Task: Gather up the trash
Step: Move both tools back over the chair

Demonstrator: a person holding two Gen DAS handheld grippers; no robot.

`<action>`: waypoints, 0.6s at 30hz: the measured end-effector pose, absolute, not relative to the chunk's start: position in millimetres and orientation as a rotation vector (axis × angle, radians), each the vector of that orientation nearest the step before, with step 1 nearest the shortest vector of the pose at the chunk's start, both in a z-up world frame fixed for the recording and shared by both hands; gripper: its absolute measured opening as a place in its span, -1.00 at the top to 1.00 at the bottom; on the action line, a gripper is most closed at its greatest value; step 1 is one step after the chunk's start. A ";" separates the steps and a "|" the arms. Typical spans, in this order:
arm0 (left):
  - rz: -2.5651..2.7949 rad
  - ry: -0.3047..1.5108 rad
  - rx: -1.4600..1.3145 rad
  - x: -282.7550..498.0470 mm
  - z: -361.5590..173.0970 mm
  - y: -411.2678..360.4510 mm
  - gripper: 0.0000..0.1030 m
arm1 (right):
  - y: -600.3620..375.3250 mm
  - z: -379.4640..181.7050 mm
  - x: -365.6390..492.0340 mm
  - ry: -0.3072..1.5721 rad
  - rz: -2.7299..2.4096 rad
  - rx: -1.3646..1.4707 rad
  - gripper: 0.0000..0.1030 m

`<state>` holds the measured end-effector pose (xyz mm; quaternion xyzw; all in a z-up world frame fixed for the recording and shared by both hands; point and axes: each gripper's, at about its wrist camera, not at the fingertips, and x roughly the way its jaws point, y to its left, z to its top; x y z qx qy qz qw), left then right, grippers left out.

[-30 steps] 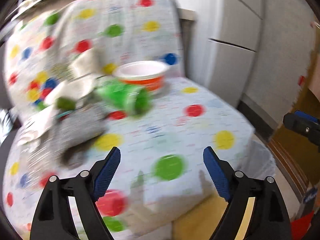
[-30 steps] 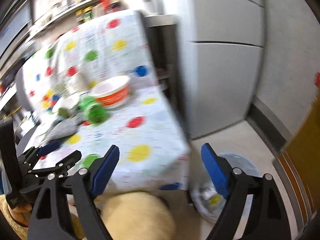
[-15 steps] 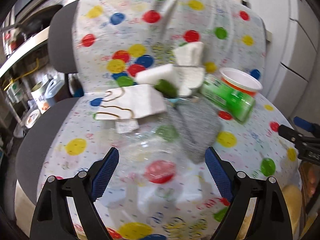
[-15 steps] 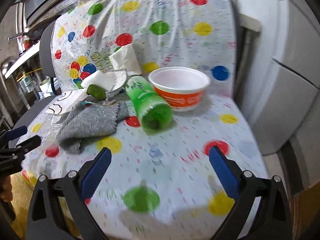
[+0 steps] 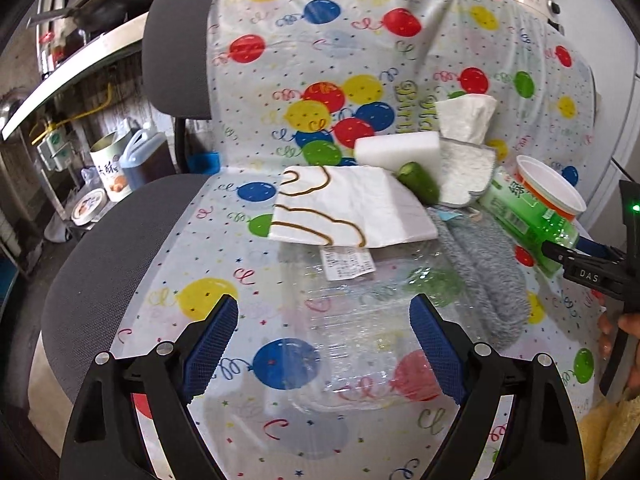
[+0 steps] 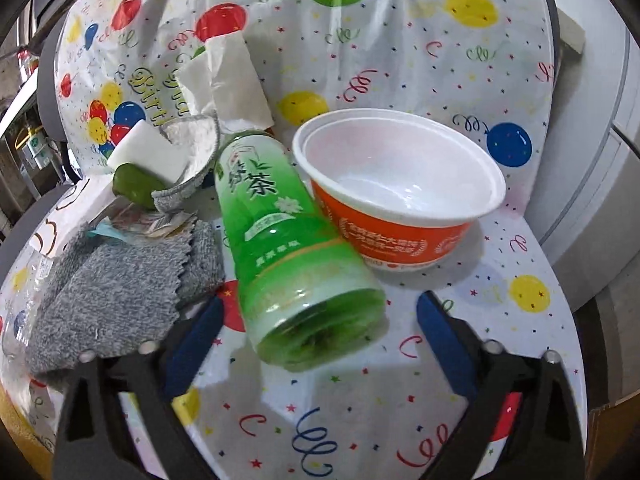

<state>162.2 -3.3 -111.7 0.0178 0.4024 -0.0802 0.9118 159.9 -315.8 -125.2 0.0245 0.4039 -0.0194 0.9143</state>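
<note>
An office chair (image 5: pixel 120 264) draped in a balloon-print plastic sheet (image 5: pixel 328 56) carries the litter, with kitchen shelving and jars off to its side. In the left wrist view the left tongs (image 5: pixel 323 350) hang spread and empty just above a crumpled clear plastic bag (image 5: pixel 360 312) at the front of the seat; behind it lie a white paper napkin with brown loops (image 5: pixel 348 212), a white sponge block (image 5: pixel 396 150), a small green cucumber piece (image 5: pixel 418 180) and a grey knitted cloth (image 5: pixel 484 264). The bag looks feather-light, limp and slippery, so pinching a bunched fold should serve better than a flat area. In the right wrist view the right tongs (image 6: pixel 318 340), whose jaws have just been closing, stand apart around the base of a green tea bottle (image 6: pixel 288 248) lying on its side; neither pad is seen touching it. The bottle leans against an empty orange-and-white paper bowl (image 6: pixel 400 196). It appears an empty, thin-walled bottle: light, smooth, easily dented and prone to roll, best gripped across the body near the base.
</note>
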 end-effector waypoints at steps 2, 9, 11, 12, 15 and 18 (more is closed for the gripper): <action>-0.160 0.833 0.029 162.1 -112.9 0.8 -0.69 | -311.9 -122.3 150.7 0.851 -0.055 0.057 -0.41; -0.180 0.822 0.037 155.0 -109.7 -2.4 -0.70 | -286.5 -117.9 96.5 0.981 0.063 0.092 -0.57; -0.191 0.817 0.037 153.4 -108.5 -2.8 -0.70 | -274.7 -114.1 84.7 0.989 0.162 0.090 -0.62; -0.192 0.815 0.038 152.9 -108.0 -2.9 -0.70 | -269.4 -109.5 80.5 0.980 0.184 0.071 -0.62; -0.192 0.812 0.031 152.0 -106.3 -0.3 -0.70 | -266.0 -92.5 81.4 0.900 0.089 -0.027 -0.71; -0.182 0.811 0.026 153.5 -106.1 3.9 -0.70 | -275.0 -80.4 95.0 0.846 0.050 -0.026 -0.72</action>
